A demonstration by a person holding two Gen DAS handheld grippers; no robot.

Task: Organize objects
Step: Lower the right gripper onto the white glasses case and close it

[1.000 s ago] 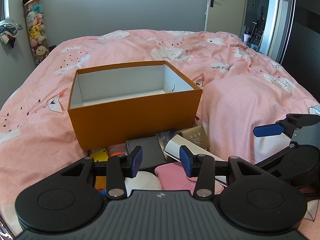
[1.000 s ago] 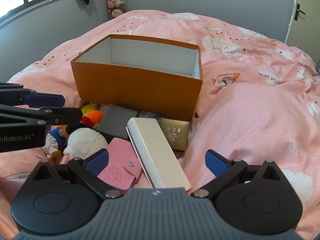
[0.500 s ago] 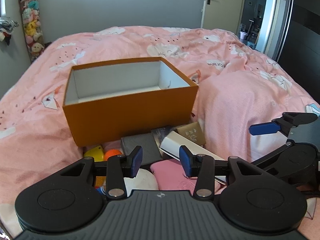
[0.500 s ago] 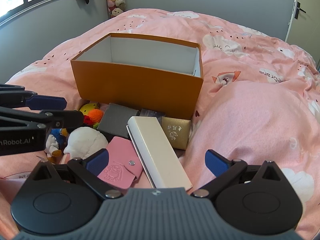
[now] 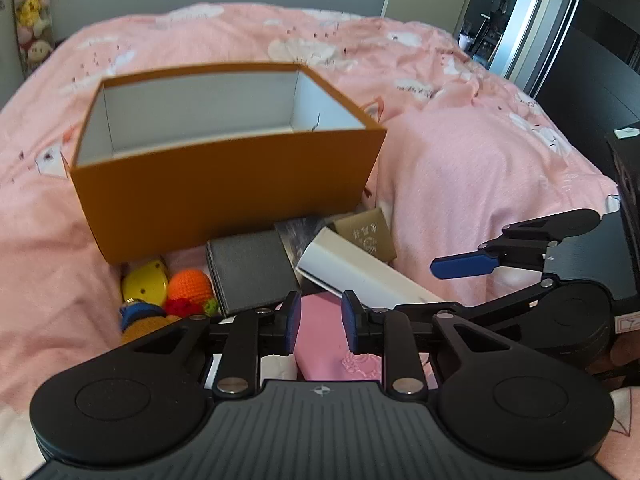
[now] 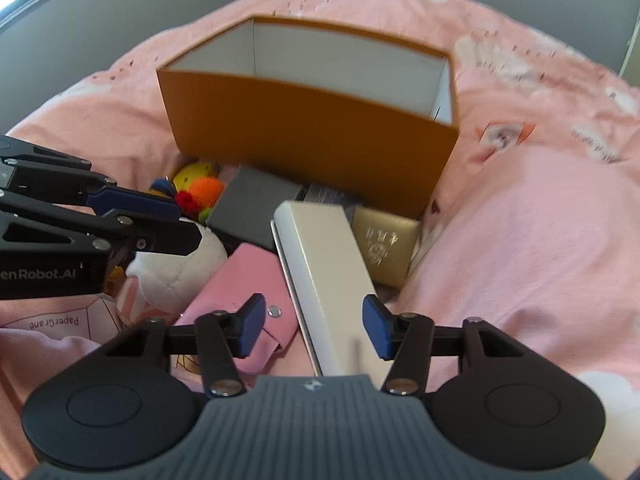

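An open orange box (image 5: 228, 176) with a white, bare inside stands on the pink bed. In front of it lie a long white case (image 6: 324, 264), a pink wallet (image 6: 240, 276), a grey box (image 5: 250, 274), a gold box (image 6: 384, 244) and small knitted toys (image 5: 188, 286). My right gripper (image 6: 314, 330) straddles the near end of the white case. Its jaws are closing, and the left pad is still clear of the case. My left gripper (image 5: 320, 320) hovers over the pink wallet (image 5: 324, 340) and a white plush (image 6: 176, 264). Its jaws are closing with nothing gripped.
The pink duvet (image 5: 460, 168) bulges up to the right of the pile. A yellow toy (image 5: 145, 284) sits against the box's front wall. Plush toys (image 5: 32, 12) hang at the far left wall. A dark wardrobe (image 5: 592, 60) flanks the bed on the right.
Both grippers sank toward the pile and tipped further down. Both pairs of jaws narrowed, the right from wide open to just around the white case.
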